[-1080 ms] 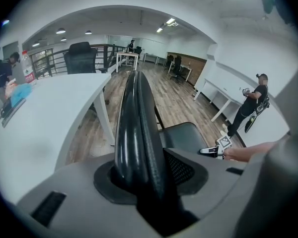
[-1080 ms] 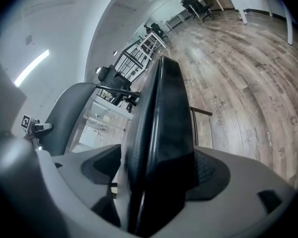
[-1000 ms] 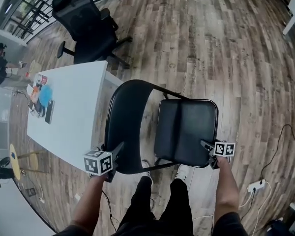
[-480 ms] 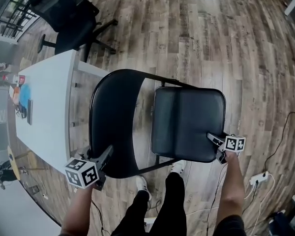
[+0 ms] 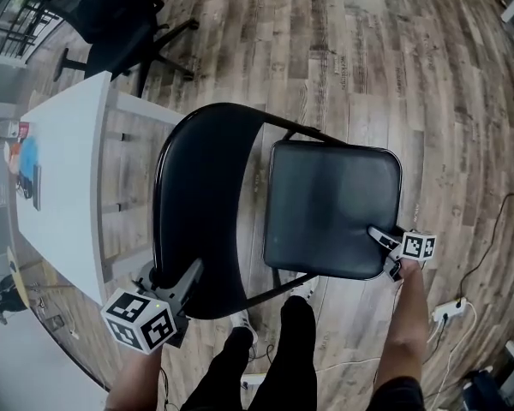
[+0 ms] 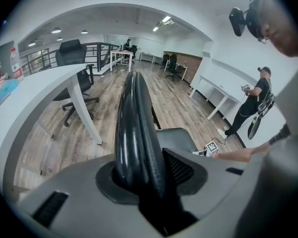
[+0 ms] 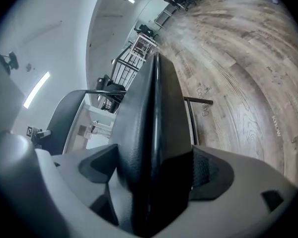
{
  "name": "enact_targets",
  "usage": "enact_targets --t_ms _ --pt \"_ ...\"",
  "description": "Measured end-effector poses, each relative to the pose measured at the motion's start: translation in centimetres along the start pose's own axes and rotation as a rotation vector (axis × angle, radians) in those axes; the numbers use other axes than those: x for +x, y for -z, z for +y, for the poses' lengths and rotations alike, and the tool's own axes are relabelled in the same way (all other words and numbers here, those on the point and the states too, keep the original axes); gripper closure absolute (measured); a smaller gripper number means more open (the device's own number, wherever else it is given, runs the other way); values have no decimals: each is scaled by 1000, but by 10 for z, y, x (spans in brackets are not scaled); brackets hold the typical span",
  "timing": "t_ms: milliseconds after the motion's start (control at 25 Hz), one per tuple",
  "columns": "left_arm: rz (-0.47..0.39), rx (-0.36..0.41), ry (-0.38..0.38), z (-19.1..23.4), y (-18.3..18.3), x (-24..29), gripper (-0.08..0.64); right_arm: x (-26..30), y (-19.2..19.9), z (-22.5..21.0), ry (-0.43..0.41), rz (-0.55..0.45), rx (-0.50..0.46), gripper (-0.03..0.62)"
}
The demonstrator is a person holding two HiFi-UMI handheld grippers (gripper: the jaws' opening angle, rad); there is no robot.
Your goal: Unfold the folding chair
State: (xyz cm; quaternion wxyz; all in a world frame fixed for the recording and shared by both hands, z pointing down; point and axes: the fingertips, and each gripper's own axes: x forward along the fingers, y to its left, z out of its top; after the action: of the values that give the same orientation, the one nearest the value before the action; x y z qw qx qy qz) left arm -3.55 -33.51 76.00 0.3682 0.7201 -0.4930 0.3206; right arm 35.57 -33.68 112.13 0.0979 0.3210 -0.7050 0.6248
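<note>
Wood floor [image 5: 394,58], white table [image 5: 64,187] beside folding chair [image 5: 325,208]

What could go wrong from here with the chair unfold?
The right gripper has the seat edge between jaws that are opening; the seat could slip out and drop.
The left gripper grips only the backrest rim, close beside the white table; the chair may swing into it.

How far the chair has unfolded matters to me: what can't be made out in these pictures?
Chair's feet: head view, hidden under the seat and backrest.
Items on the white table: head view, too small, cut by the left edge.
What the standing person holds: left gripper view, too small.
</note>
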Motion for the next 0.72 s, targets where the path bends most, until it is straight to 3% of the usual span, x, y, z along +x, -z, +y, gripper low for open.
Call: enact_targets --t_ms 120,200,360,480,600,720 --pt "-38 -11 17 -1 -5 1 412 -10 -10 -6 35 -4 -66 173" --pt "-71 1 -11 2 -6 -6 404 -27 -14 -8 105 -41 -110 175" --pt "-119 0 -62 4 -3 -31 364 -86 -27 12 274 -213 -237 175" --pt "-168 -18 -91 6 2 -61 364 -121 -25 70 341 -330 -358 176" --pt "-264 17 -155 6 -2 -105 367 -143 -15 150 387 -421 -485 176" --pt "-373 30 -145 -7 -4 -149 398 -162 8 244 392 -522 -587 209"
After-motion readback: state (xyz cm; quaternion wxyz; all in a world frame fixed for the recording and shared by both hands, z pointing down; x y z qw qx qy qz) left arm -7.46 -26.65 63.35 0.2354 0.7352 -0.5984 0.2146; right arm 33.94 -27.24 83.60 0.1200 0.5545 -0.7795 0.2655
